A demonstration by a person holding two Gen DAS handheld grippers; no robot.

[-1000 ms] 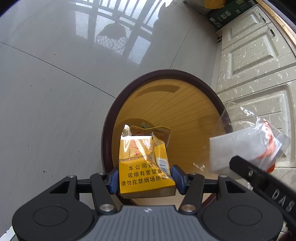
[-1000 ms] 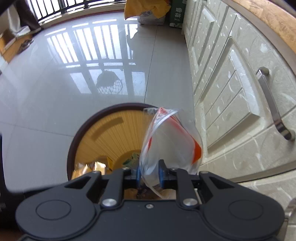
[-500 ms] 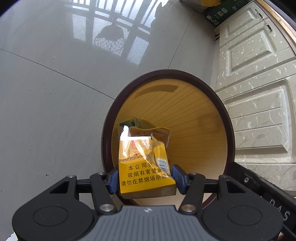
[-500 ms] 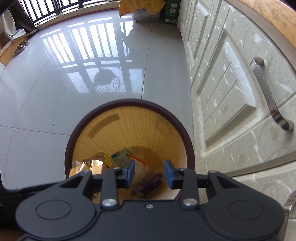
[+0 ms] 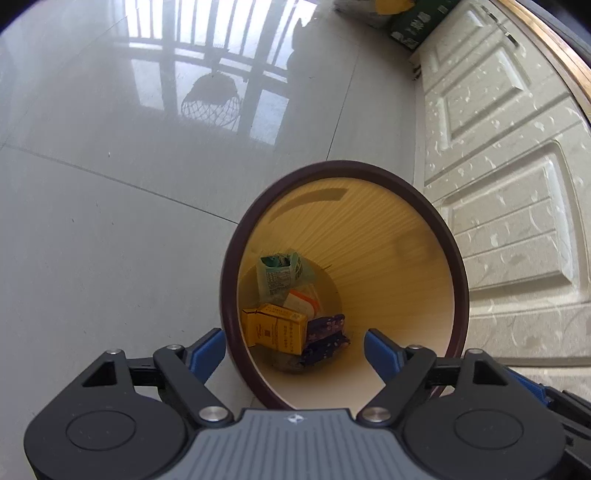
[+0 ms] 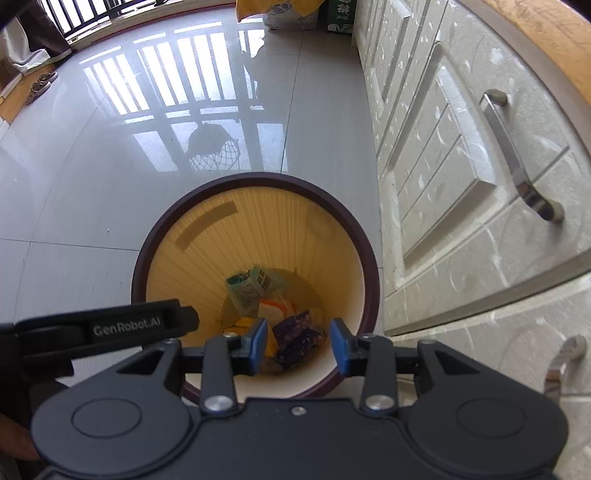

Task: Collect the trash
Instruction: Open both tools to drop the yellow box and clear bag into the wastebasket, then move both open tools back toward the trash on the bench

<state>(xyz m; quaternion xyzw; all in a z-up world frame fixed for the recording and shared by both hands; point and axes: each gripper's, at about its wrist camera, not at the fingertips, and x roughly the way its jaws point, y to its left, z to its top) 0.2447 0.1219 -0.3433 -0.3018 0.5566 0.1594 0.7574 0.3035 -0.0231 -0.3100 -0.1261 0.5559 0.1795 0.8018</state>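
Note:
A round bin with a dark brown rim [image 5: 334,167] and yellow ribbed inside stands on the floor below both grippers; it also shows in the right wrist view [image 6: 255,181]. At its bottom lie a yellow cigarette pack [image 5: 275,328], a green-white wrapper [image 5: 280,275], a clear bag with orange print [image 5: 303,301] and a purple wrapper [image 5: 325,338]. My left gripper [image 5: 295,349] is open wide and empty above the bin's near rim. My right gripper [image 6: 298,345] is open and empty above the bin. The left gripper's side [image 6: 107,328] shows in the right wrist view.
White cabinet doors [image 5: 498,184] with metal handles [image 6: 517,162] stand right beside the bin on its right. Glossy grey floor tiles [image 5: 110,184] spread to the left and beyond. A green box [image 5: 413,26] and bags [image 6: 284,11] sit far back by the cabinets.
My left gripper opened and the yellow cigarette pack dropped into the bin. My right gripper let go of the clear bag earlier, which now lies in the bin, and it has stayed open.

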